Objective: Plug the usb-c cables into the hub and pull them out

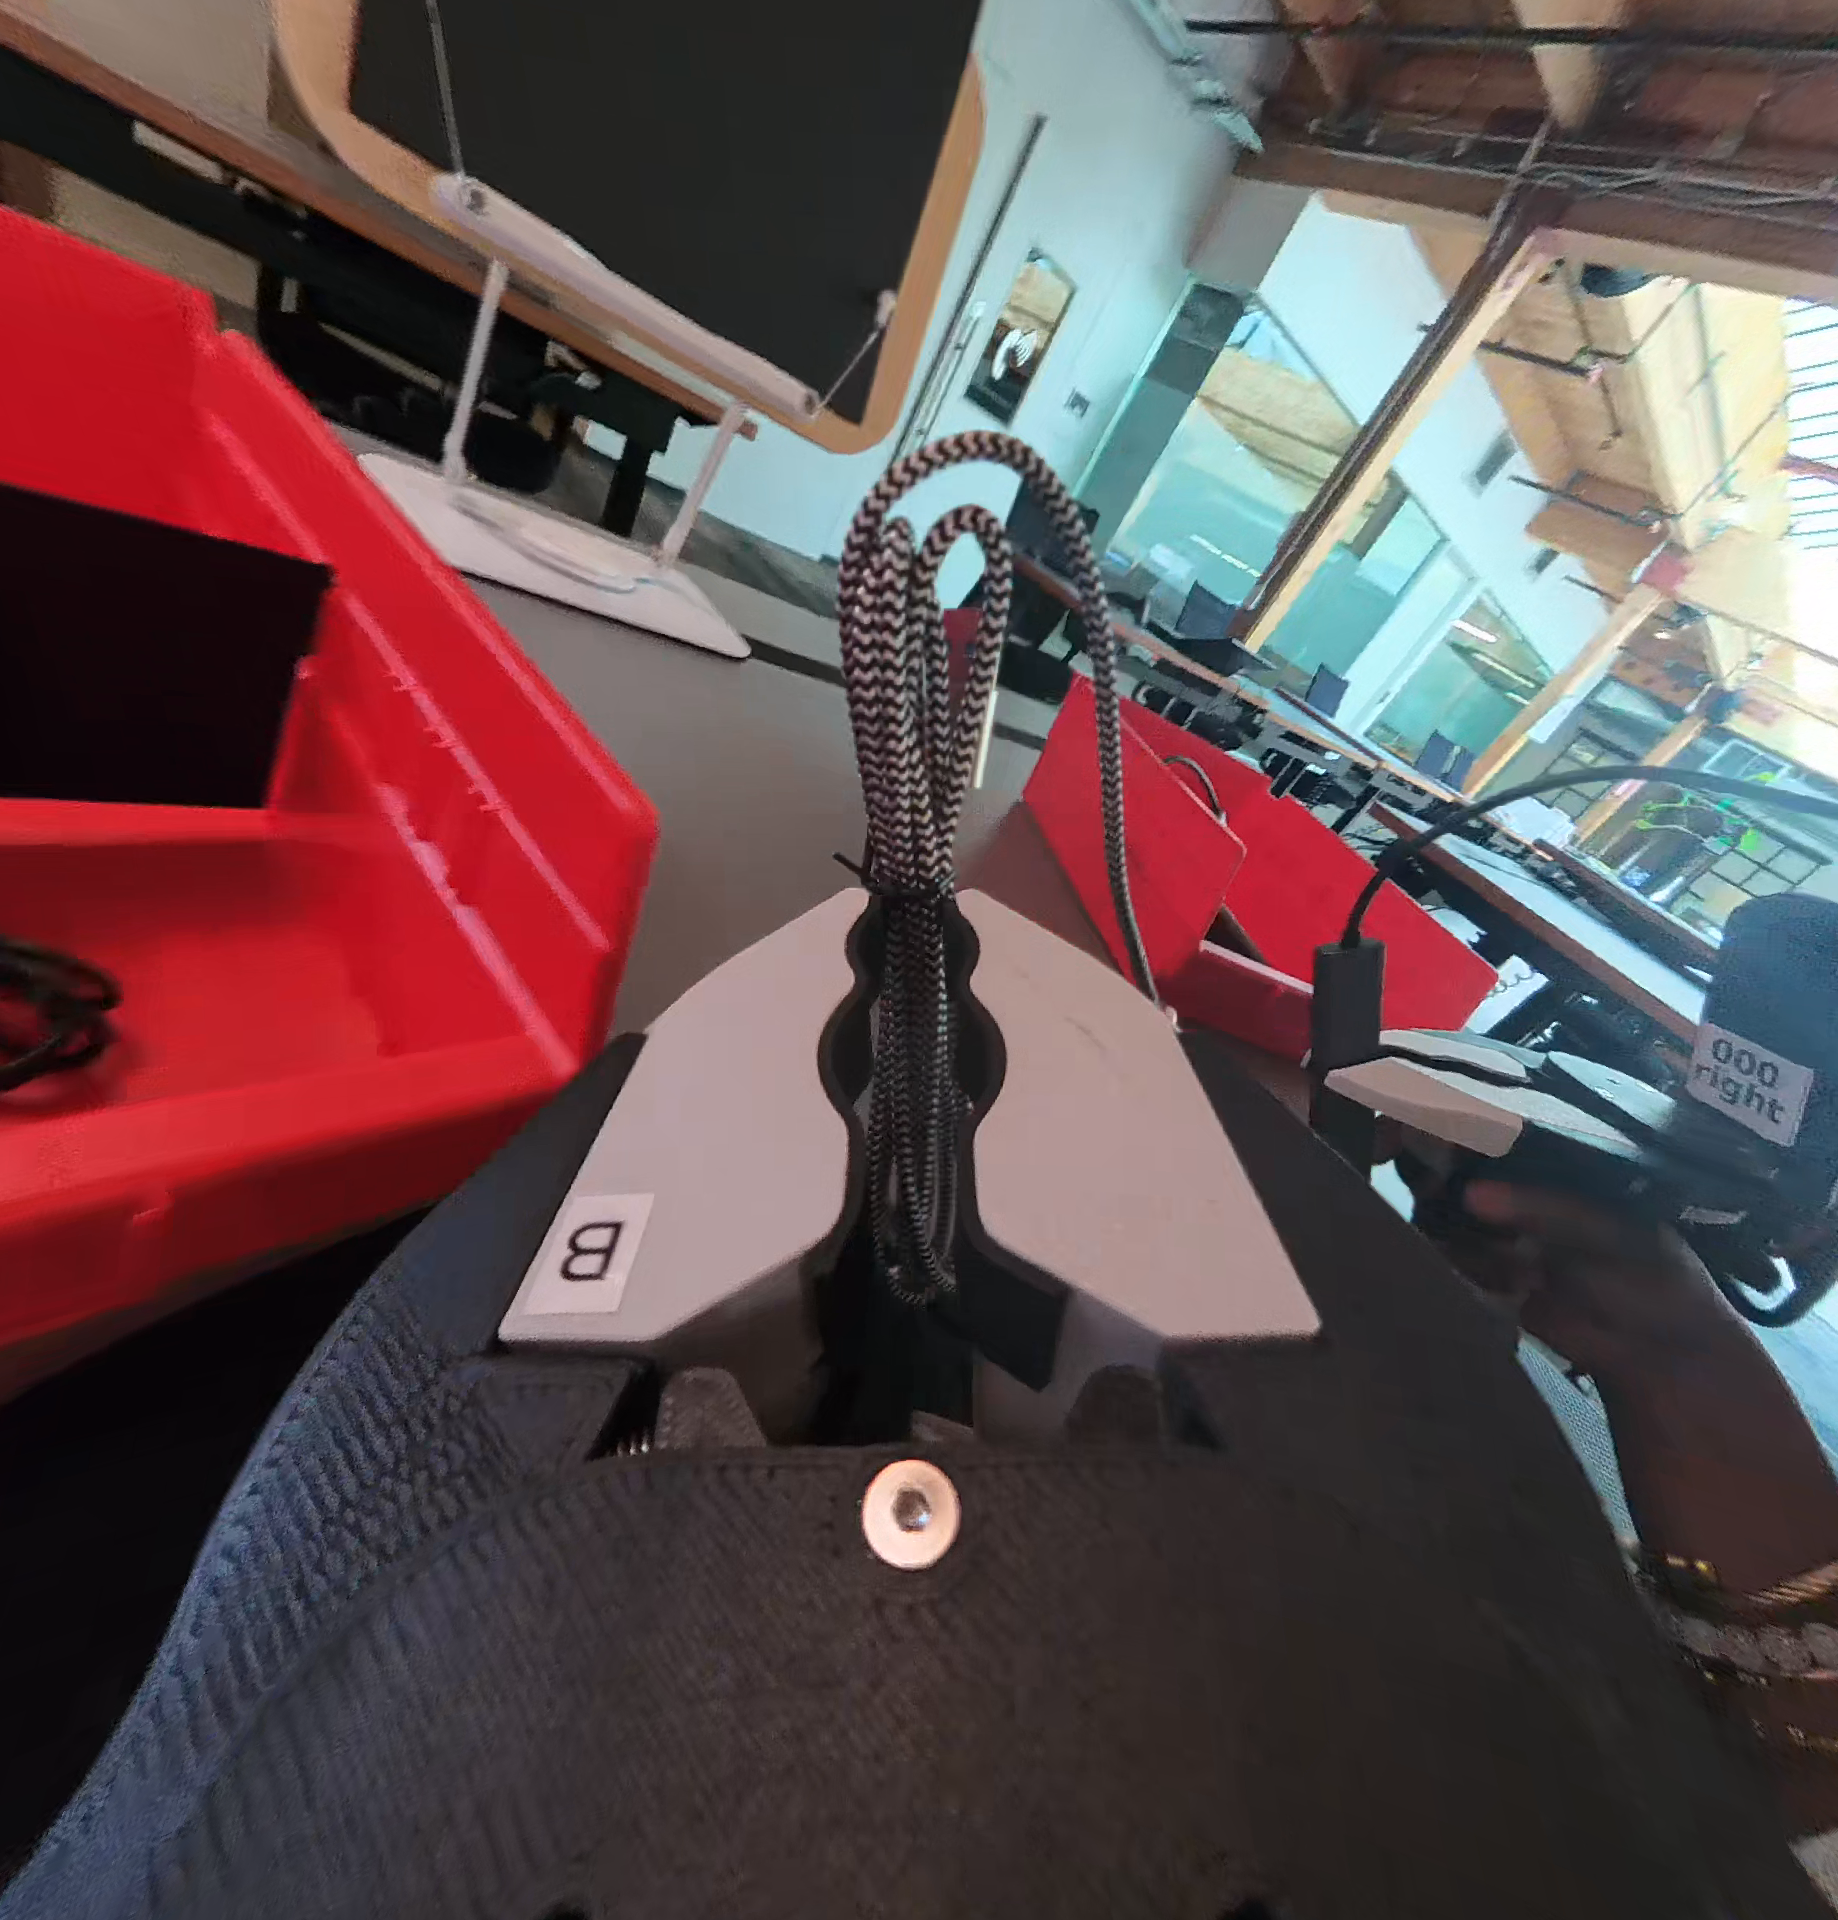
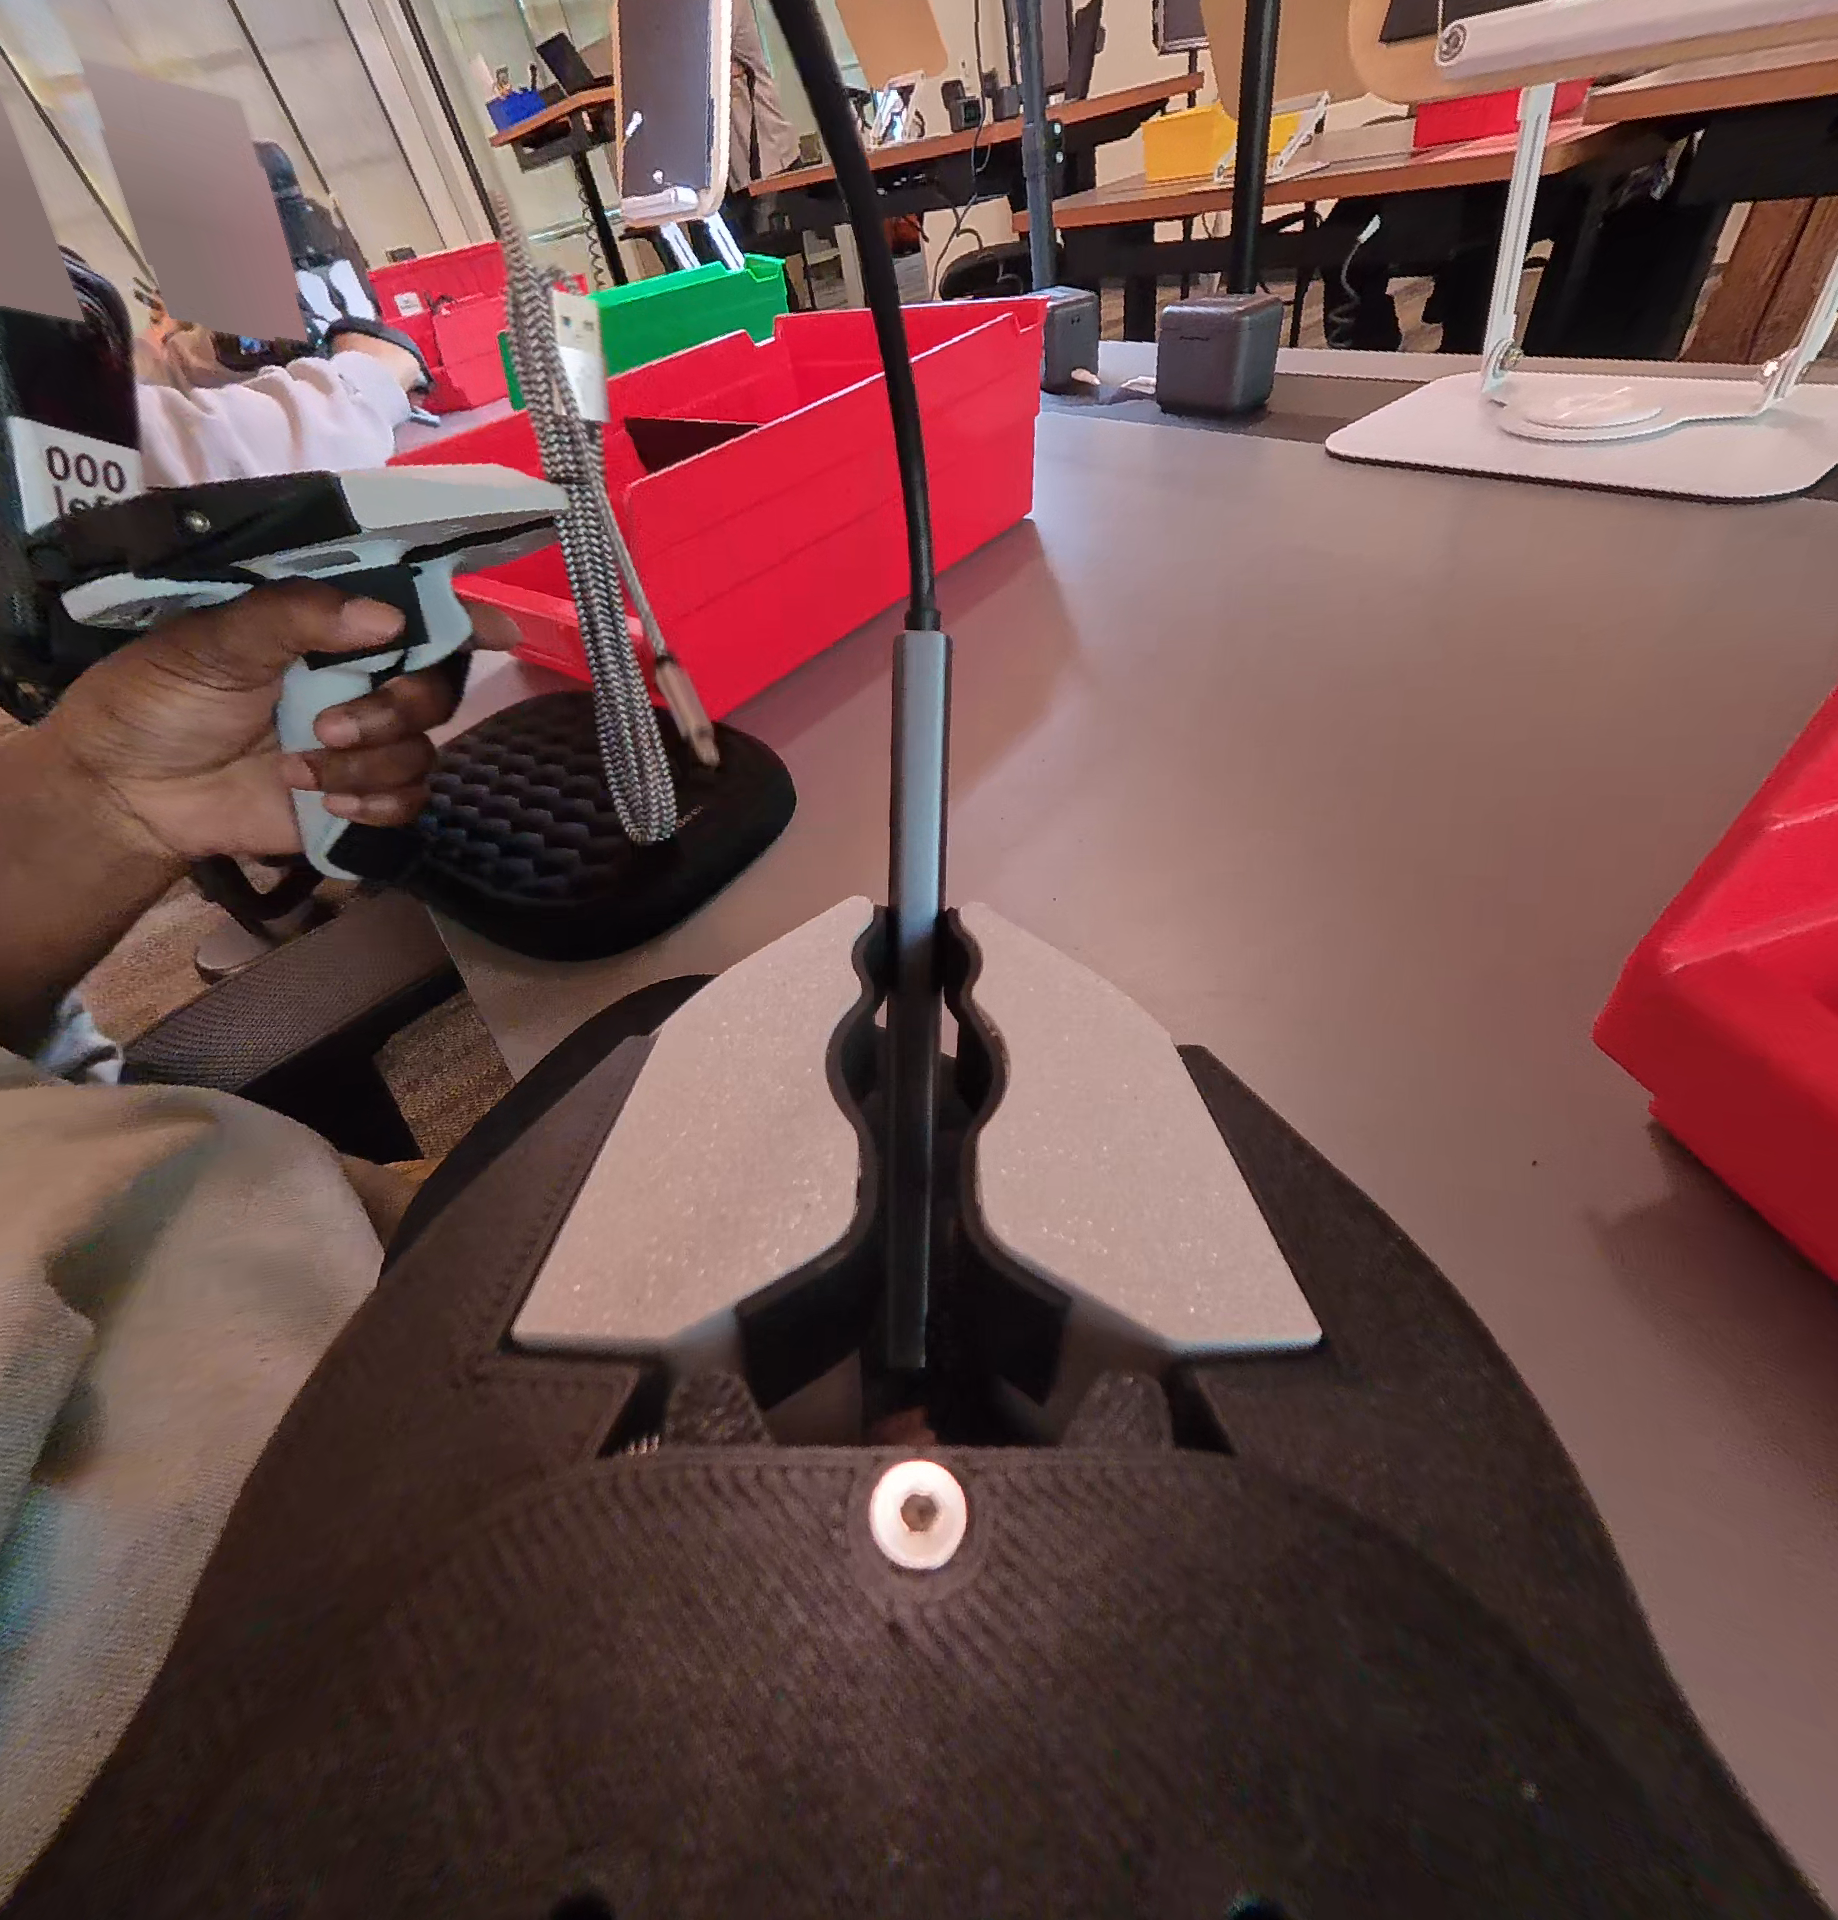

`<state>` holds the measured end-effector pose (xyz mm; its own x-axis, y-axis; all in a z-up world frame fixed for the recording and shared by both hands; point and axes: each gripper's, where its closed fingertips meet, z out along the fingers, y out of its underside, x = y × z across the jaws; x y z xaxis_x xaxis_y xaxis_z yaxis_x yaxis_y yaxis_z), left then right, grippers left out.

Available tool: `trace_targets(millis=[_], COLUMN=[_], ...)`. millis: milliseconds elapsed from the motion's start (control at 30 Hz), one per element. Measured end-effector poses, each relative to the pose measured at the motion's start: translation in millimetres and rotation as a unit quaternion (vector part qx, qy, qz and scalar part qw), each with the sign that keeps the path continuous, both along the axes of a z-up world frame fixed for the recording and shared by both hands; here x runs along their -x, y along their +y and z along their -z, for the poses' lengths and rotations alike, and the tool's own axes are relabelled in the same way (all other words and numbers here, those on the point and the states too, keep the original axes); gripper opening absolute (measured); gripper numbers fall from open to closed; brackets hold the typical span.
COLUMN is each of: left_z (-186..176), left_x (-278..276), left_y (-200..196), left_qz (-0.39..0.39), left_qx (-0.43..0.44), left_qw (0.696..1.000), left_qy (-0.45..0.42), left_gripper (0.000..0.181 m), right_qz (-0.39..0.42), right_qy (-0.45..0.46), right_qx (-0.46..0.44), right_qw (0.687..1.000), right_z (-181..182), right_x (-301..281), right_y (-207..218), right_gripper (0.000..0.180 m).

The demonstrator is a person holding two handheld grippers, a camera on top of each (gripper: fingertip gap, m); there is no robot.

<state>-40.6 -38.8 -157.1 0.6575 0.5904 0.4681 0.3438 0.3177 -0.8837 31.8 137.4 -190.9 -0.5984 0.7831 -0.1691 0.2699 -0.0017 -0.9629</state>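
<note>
Gripping a bundled braided cable (image 1: pixel 910 1039) between fingers (image 1: pixel 728 1122) closed tight on it, left gripper (image 1: pixel 910 935) up off the grey table (image 2: pixel 1362 727), beside the large red bin (image 1: pixel 302 883). Cable loops rising above the fingertips in the left wrist view; in the right wrist view, the same bundle (image 2: pixel 608 623) hanging below that gripper (image 2: pixel 541 509), a silver connector (image 2: pixel 579 353) up at the top and another plug (image 2: pixel 686 712) dangling near a black mesh pad (image 2: pixel 572 821). Clamped likewise, right gripper (image 2: pixel 917 925), fingers (image 2: pixel 1091 1143) shut on the slim grey hub (image 2: pixel 917 831), held lengthwise in the slot and pointing forward. Black lead (image 2: pixel 884 312) curving up out of the hub's far end. Hub and braided cable well apart, not joined. Second red bin (image 2: pixel 1777 987) at the right edge; white stand (image 2: pixel 1621 436) farther back on the table. A hand (image 2: pixel 219 717) wrapped round the left gripper's handle.
</note>
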Motion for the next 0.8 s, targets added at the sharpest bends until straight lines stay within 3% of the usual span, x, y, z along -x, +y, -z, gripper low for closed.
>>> trace_targets(millis=[167, 300, 500, 633, 700, 800], left_z=[8.8, 29.4, 76.3, 77.9, 81.7, 92.4], left_x=[-10.6, -19.4, -39.4, -41.2, -33.8, -30.3], left_y=[-21.4, -43.4, -55.2, -55.4, -59.4, -63.4], left_qz=[0.012, -0.007, 0.027, 0.038, 0.033, 0.038], left_qx=[0.007, 0.080, 0.172, 0.202, 0.252, 0.361], left_qw=[0.999, 0.996, 0.979, 0.972, 0.961, 0.929], left_qy=[-0.029, -0.027, -0.107, -0.113, -0.105, -0.076], left_gripper=[0.011, 0.014, 0.016, 0.028, 0.037, 0.036], right_qz=[0.002, 0.003, 0.004, 0.004, 0.004, 0.004], right_qy=[0.001, 0.001, 0.001, 0.000, -0.001, -0.001], right_qx=[-0.005, -0.009, -0.016, -0.015, -0.015, -0.014], right_qw=[1.000, 1.000, 1.000, 1.000, 1.000, 1.000], right_z=[0.4, 0.7, 1.6, 1.6, 1.9, 1.6], right_x=[0.1, -0.1, 0.0, 0.2, 0.3, 0.1], right_y=[-0.2, -0.6, -1.6, -1.3, -1.4, -1.2], right_gripper=[0.009, 0.009, 0.009, 0.009, 0.009, 0.009])
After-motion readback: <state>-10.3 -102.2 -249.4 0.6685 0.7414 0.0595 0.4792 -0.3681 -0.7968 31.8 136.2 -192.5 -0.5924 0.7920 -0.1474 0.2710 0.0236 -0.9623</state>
